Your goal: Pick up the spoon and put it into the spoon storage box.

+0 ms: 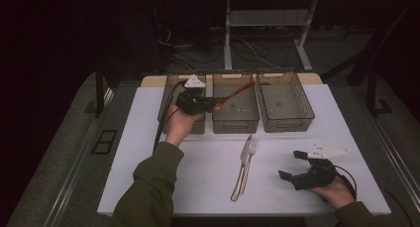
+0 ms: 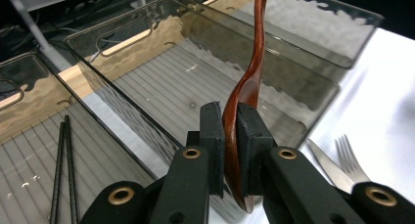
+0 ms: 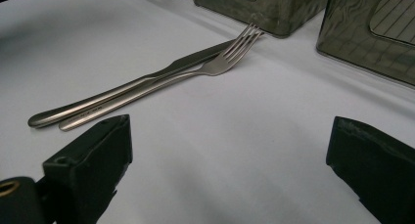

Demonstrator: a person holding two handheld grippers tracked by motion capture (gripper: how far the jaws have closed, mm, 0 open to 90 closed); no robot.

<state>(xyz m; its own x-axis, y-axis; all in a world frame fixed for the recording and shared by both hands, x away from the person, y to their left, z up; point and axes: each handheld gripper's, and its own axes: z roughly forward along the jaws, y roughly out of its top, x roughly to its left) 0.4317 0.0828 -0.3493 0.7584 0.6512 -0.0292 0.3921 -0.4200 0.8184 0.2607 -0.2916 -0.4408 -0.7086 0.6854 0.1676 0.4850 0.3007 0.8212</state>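
Observation:
My left gripper (image 1: 210, 104) (image 2: 230, 136) is shut on the bowl of a reddish-brown wooden spoon (image 1: 236, 94) (image 2: 251, 82), held above the middle bin (image 1: 236, 119) (image 2: 161, 72) with the handle slanting up and right. Two black chopsticks (image 2: 66, 165) lie in the left bin (image 1: 167, 93) (image 2: 19, 136). A steel knife (image 1: 241, 170) (image 3: 122, 84) and fork (image 1: 250, 155) (image 3: 215, 65) lie side by side on the white mat. Near the front right my right gripper (image 1: 289, 165) (image 3: 230, 155) rests open on the mat, nothing between its jaws.
Three smoky clear bins stand in a row at the back of the white mat (image 1: 208, 182); the right bin (image 1: 285, 100) holds nothing I can see. The person's sleeves enter from the bottom. Dark floor, cables and a table frame lie beyond.

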